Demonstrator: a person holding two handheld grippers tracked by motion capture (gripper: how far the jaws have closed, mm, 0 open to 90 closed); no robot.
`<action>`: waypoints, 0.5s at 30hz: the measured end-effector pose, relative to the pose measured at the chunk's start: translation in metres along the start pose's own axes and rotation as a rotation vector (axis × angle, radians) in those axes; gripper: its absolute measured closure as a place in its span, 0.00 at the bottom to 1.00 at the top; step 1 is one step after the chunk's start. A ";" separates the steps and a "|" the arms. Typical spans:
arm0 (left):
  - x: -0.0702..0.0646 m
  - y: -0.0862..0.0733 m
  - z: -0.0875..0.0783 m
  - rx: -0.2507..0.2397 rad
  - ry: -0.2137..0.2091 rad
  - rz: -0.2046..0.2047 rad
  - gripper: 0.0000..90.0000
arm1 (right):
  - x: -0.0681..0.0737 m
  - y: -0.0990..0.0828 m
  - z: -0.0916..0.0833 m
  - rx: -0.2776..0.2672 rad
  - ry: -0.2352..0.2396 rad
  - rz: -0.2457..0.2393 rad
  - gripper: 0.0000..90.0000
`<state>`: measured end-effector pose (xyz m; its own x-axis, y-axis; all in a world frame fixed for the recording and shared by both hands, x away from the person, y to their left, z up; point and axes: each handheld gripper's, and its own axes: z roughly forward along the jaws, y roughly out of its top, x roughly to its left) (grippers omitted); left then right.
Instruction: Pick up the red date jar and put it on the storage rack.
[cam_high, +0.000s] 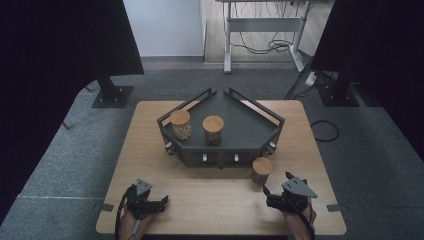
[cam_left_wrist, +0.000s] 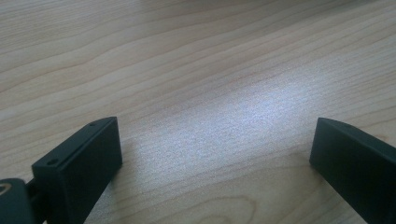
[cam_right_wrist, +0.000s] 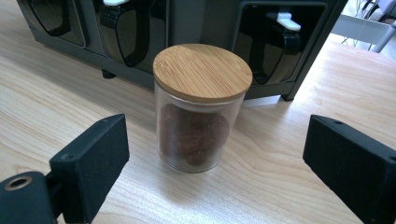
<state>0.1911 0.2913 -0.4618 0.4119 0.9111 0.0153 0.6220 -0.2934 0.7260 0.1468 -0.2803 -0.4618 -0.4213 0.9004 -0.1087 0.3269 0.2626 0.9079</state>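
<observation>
A glass jar with a bamboo lid (cam_right_wrist: 201, 107) holds dark red-brown pieces. It stands upright on the wooden table, just in front of the dark grey rack (cam_right_wrist: 196, 18). My right gripper (cam_right_wrist: 215, 140) is open, its jaws wide on either side of the jar and a little short of it, not touching. From above, this jar (cam_high: 262, 170) is at the rack's front right corner, with the right gripper (cam_high: 276, 183) just behind it. My left gripper (cam_left_wrist: 215, 140) is open over bare wood, resting near the front left edge (cam_high: 161, 201).
The angular rack (cam_high: 250, 142) sits mid-table. Two lidded jars stand on its top, one with pale pieces (cam_high: 181, 125) and one with brown contents (cam_high: 213, 130). Dark compartments with white tabs (cam_right_wrist: 285, 21) line its front. Black stands and cables lie on the floor beyond.
</observation>
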 end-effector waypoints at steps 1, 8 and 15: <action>0.000 0.000 0.000 0.000 0.000 0.000 0.02 | 0.000 0.000 0.000 -0.001 0.001 -0.001 0.07; 0.000 0.000 0.000 0.000 0.000 0.000 0.02 | 0.000 0.003 0.003 -0.009 0.002 0.001 0.07; 0.000 0.000 0.000 0.000 0.000 0.000 0.02 | 0.001 0.004 0.008 -0.009 0.003 -0.002 0.07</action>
<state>0.1912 0.2914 -0.4618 0.4119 0.9111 0.0152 0.6220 -0.2933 0.7260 0.1548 -0.2751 -0.4612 -0.4245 0.8988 -0.1093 0.3186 0.2612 0.9112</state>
